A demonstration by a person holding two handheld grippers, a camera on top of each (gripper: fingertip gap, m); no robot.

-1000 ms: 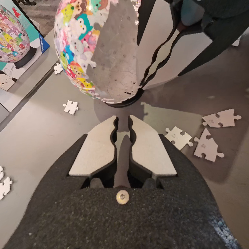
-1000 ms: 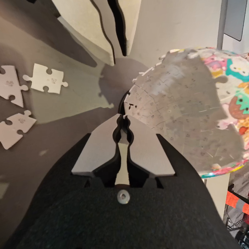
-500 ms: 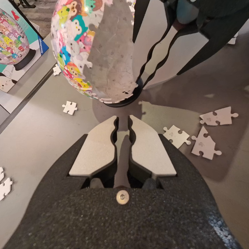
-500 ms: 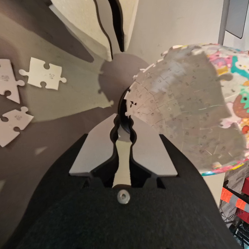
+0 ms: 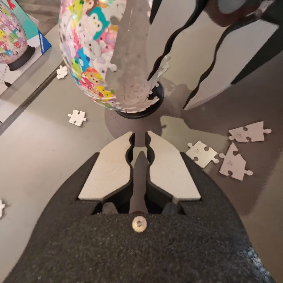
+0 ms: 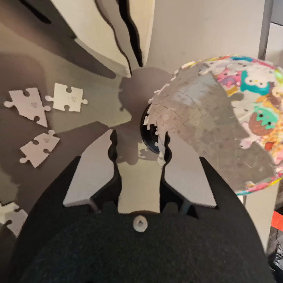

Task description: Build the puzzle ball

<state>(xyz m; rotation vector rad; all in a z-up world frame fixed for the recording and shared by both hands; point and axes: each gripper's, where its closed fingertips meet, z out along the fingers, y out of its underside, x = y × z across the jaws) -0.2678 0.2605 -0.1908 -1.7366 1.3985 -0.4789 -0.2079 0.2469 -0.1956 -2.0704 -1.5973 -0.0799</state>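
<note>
The partly built puzzle ball [image 5: 95,46], colourful outside and grey inside, sits on a black ring stand [image 5: 159,95]. It also shows in the right wrist view [image 6: 214,114] on its stand [image 6: 147,137]. My right gripper [image 6: 140,133] is wide open at the ball's lower open edge. A grey puzzle piece [image 6: 162,150] lies against its right finger only, next to the ball's rim. The left wrist view shows that gripper [image 5: 170,91] and the piece [image 5: 163,65]. My left gripper [image 5: 139,133] hovers in front of the stand, jaws slightly apart and empty.
Loose grey pieces lie on the table: two left of the ball [image 5: 77,117] [image 5: 62,72] and three to its right [image 5: 202,153] [image 5: 249,133] [image 5: 234,163]. The three also show in the right wrist view [image 6: 68,99]. The puzzle box [image 5: 18,38] stands at the far left. Left tips and right tips are each some 25 cm from the ball [image 5: 62,72].
My right gripper's jaws have opened wide from nearly shut on a piece at the ball's edge. That piece now rests against one finger. The left gripper's jaws have not changed.
</note>
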